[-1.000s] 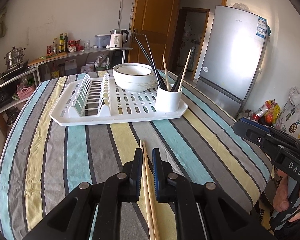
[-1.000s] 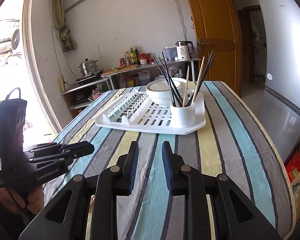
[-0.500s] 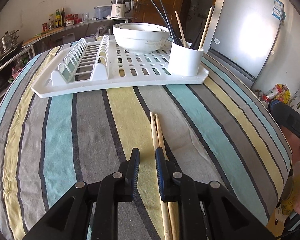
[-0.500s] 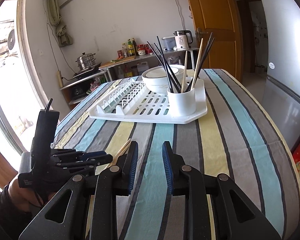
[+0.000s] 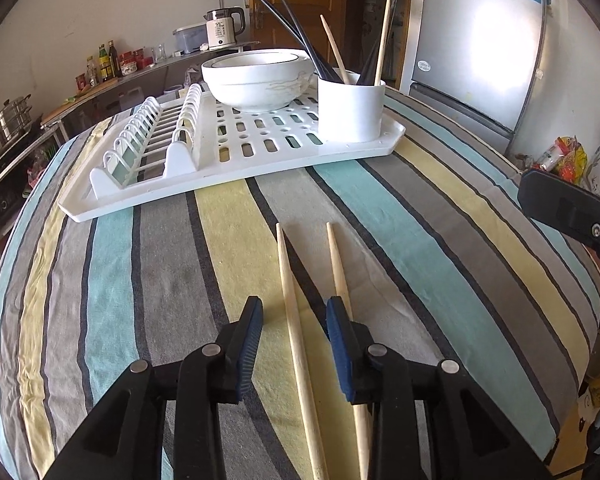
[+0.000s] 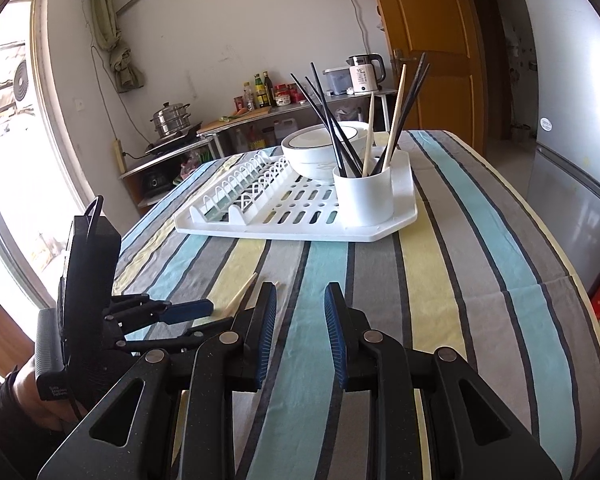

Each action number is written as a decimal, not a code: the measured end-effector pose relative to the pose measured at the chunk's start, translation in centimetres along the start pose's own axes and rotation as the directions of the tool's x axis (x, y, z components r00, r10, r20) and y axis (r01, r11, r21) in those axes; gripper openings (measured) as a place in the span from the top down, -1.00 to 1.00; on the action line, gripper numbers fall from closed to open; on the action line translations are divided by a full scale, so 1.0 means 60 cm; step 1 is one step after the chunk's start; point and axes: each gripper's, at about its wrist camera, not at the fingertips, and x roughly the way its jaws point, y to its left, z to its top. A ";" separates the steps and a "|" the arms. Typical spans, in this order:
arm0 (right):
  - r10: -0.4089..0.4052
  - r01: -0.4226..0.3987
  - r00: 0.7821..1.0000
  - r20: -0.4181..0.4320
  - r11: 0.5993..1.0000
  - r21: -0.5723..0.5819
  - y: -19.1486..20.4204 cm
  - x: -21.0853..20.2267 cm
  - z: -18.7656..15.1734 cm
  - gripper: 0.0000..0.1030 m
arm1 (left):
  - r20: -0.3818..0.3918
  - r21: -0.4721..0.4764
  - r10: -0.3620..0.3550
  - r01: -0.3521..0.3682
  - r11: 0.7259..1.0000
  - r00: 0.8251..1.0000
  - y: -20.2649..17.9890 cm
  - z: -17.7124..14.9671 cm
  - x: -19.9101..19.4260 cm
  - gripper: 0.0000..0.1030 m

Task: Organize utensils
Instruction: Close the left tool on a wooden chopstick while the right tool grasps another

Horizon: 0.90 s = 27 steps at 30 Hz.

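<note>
Two wooden chopsticks [image 5: 290,300] lie on the striped tablecloth, slightly spread. My left gripper [image 5: 294,306] hovers low over them with its jaws opening. One stick runs between the fingers without touching the pads; the other passes under the right finger. The right wrist view shows the left gripper [image 6: 172,312] at the left, with the chopsticks' tips [image 6: 242,294] poking out. My right gripper [image 6: 300,292] stands open over the cloth, with nothing between its fingers. A white holder cup [image 5: 350,110] [image 6: 366,200] with several black and wooden chopsticks stands on the white dish rack [image 5: 236,168] [image 6: 284,232].
Stacked white bowls [image 5: 256,80] [image 6: 312,152] sit on the rack behind the cup. A silver fridge [image 5: 480,40] stands right of the table. A counter with a kettle [image 6: 364,72], bottles and a steamer pot lines the far wall. My right gripper's body [image 5: 572,216] shows at the right edge.
The left gripper sank toward the table and its jaws parted, letting go of the two wooden chopsticks, which now lie spread on the cloth. The right gripper dipped slightly.
</note>
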 end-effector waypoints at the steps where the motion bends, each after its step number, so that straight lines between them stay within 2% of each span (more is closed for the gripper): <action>1: 0.000 0.000 1.000 -0.001 1.000 0.000 0.000 0.000 0.000 0.50 | 0.002 -0.005 -0.004 0.004 1.000 1.000 0.002 0.000 0.000 0.37; 3: -0.001 0.001 1.000 -0.001 1.000 0.001 0.000 0.000 -0.001 0.50 | 0.005 -0.025 0.004 -0.004 1.000 1.000 0.011 0.000 -0.001 0.53; 4: -0.003 0.003 1.000 -0.001 1.000 0.002 -0.001 0.000 -0.001 0.50 | 0.005 -0.035 0.018 -0.017 0.999 1.000 0.016 -0.001 -0.002 0.72; 5: -0.003 0.003 1.000 -0.003 1.000 0.004 -0.001 0.001 -0.002 0.50 | 0.005 -0.046 0.030 -0.030 0.998 1.000 0.022 -0.002 -0.003 0.80; 10: 0.009 -0.008 0.999 -0.037 1.000 0.013 0.007 0.019 -0.003 0.50 | 0.012 -0.111 0.056 -0.055 0.992 0.998 0.053 -0.015 -0.018 0.80; 15: 0.043 -0.041 0.993 -0.112 0.999 0.018 0.024 0.069 -0.003 0.50 | -0.005 -0.173 0.017 -0.018 0.985 1.000 0.082 -0.016 -0.024 0.80; 19: 0.069 -0.066 0.983 -0.173 0.998 0.022 0.036 0.117 -0.001 0.50 | 0.003 -0.181 0.005 -0.004 0.983 1.000 0.096 0.005 -0.015 0.80; 23: 0.057 -0.056 0.975 -0.217 0.998 0.010 0.049 0.151 0.000 0.50 | -0.023 -0.172 -0.023 0.019 0.985 0.999 0.097 0.018 0.011 0.80; 27: 0.032 -0.037 0.968 -0.248 0.999 -0.015 0.057 0.173 0.000 0.50 | 0.005 -0.147 -0.007 0.008 0.989 1.000 0.101 0.014 0.011 0.81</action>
